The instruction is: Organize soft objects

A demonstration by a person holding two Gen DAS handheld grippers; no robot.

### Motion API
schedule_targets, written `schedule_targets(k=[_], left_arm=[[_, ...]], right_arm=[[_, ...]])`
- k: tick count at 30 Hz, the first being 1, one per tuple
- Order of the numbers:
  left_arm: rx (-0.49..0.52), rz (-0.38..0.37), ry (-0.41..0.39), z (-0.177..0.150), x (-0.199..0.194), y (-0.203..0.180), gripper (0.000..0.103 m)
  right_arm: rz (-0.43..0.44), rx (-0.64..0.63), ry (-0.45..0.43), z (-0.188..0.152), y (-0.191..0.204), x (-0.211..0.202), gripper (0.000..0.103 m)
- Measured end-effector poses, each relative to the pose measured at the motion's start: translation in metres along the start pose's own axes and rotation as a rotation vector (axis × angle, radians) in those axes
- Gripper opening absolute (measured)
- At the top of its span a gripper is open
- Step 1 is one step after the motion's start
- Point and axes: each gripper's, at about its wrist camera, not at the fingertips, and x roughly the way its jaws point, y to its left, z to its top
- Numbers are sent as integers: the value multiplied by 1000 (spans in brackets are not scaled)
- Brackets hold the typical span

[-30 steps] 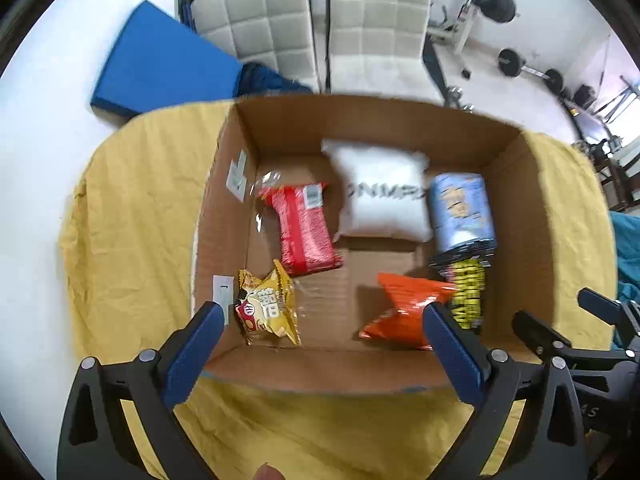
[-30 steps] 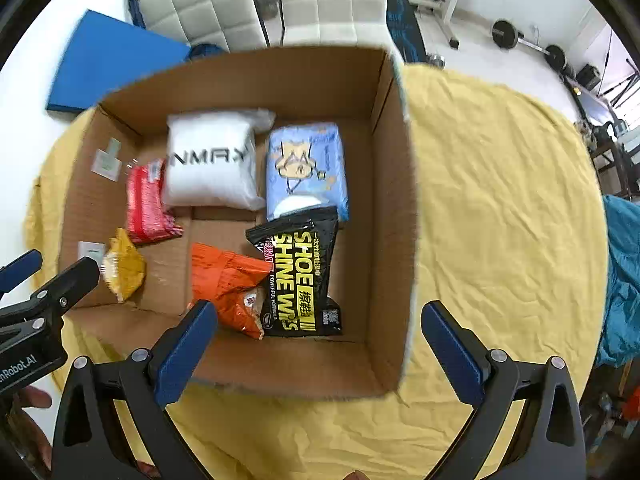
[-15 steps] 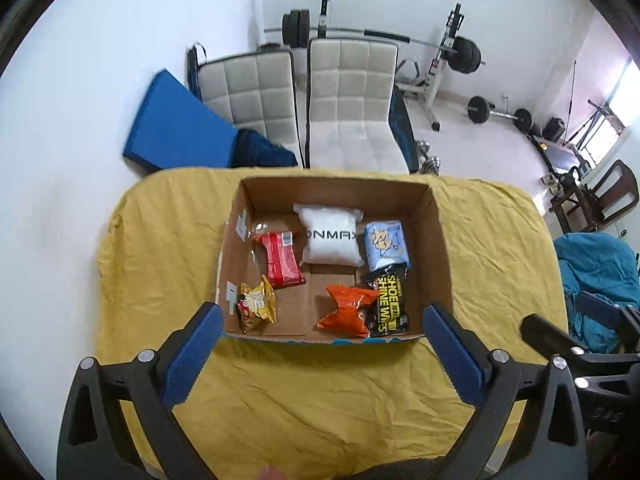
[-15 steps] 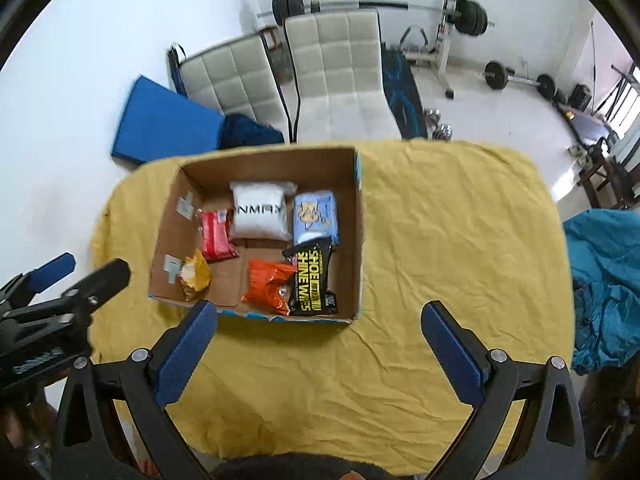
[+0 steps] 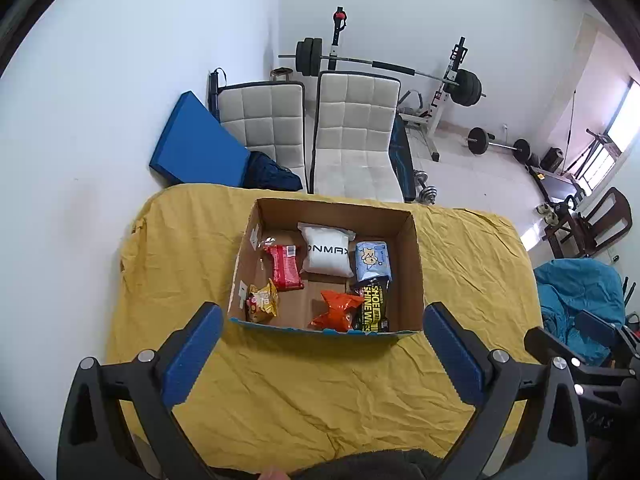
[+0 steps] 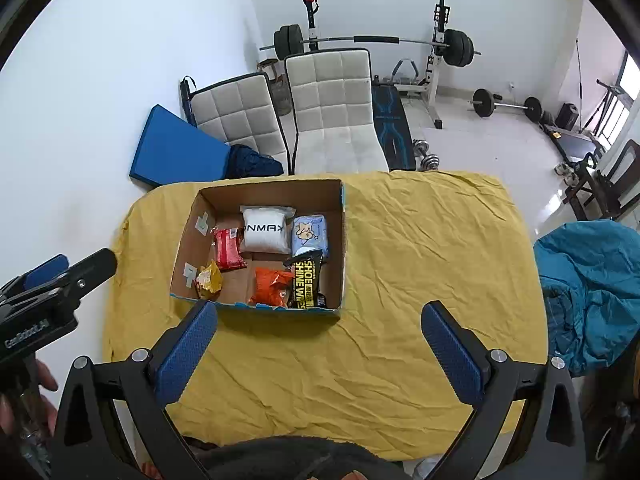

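Both grippers have pulled back and up since a second ago, so the cardboard box [image 5: 416,264] now looks small on the yellow cloth [image 5: 320,392]. Inside the box lie, from largest: white pack [image 5: 327,251] at the far wall, black shoe-wipes pack [image 5: 372,305] and blue tissue pack [image 5: 373,257] by the right wall, red packet [image 5: 285,267], orange bag [image 5: 337,311], yellow snack bag [image 5: 262,301] near the left wall. The left gripper [image 5: 322,354] and right gripper [image 6: 318,350] hover before the box, fingers spread wide, holding nothing.
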Motion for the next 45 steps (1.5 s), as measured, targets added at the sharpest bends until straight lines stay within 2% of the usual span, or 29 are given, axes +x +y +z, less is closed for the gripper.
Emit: schedule_targets(k=[10,33,45], left_arm=[[6,21,-4,-6,-6,-4,103],[10,53,7,-7,5,-9,103],[22,56,10,-8,3,-10,103]], right_arm=[[-30,2,-32,3,-6,-15,103],[-88,-11,-68,6,-1,-16,103],[-84,-11,-77,6,-2,-19,103]])
